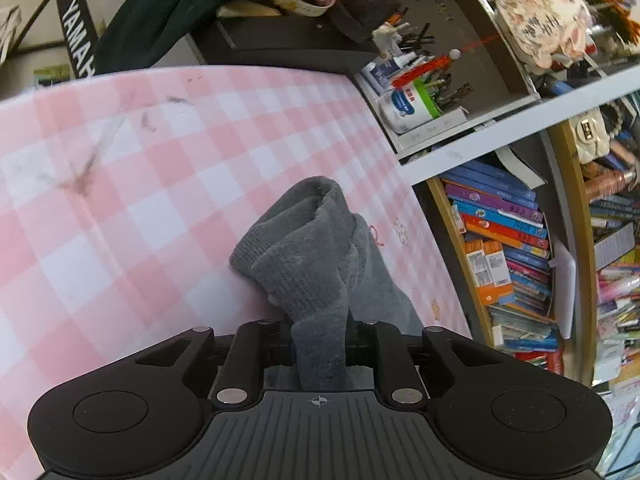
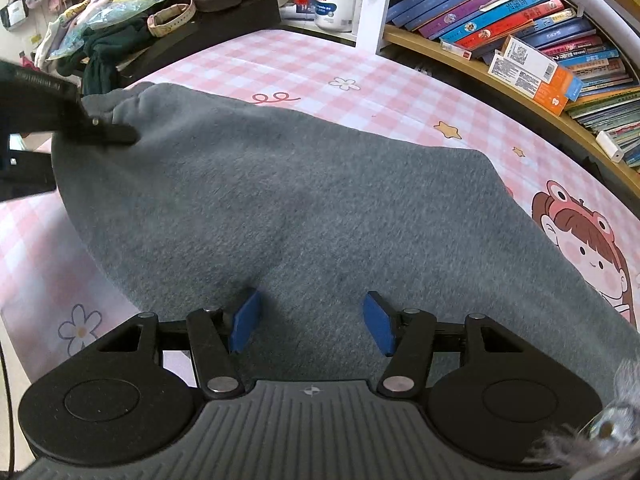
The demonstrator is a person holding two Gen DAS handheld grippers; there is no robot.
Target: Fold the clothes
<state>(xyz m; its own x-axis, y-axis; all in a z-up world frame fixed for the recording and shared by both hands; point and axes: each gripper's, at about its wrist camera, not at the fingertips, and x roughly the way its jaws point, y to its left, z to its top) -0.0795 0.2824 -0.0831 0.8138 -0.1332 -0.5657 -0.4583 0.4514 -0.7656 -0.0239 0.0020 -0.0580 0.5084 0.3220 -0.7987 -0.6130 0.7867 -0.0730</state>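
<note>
Here, on a pink-and-white checked tablecloth (image 2: 304,60), lies 1 grey garment (image 2: 304,208) of fleecy knit, spread broad across the middle of the table. Left gripper (image 1: 320,340): jaws closed tight on a bunched, ribbed end of the garment (image 1: 316,256), the cloth rising in a fold from between the black fingers and drooping back onto the table. In the right wrist view, the same gripper (image 2: 108,134) shows at the far left corner of the grey cloth, nipping its gathered edge. Right gripper (image 2: 311,322): jaws wide apart, 2 blue pads (image 2: 244,320) showing, nothing between them; it hangs low over the near part of the garment, and I cannot tell whether the tips touch the fabric.

Printed on the tablecloth: 1 cartoon girl in a frog cap (image 2: 584,248), partly beside the cloth's right edge; stars, flowers, a red squiggle.

Around the table: a wooden shelf of stacked books (image 2: 532,40); a white tub (image 2: 335,4) of pens; a dark green cloth (image 2: 100,56) heaped on a black surface.
</note>
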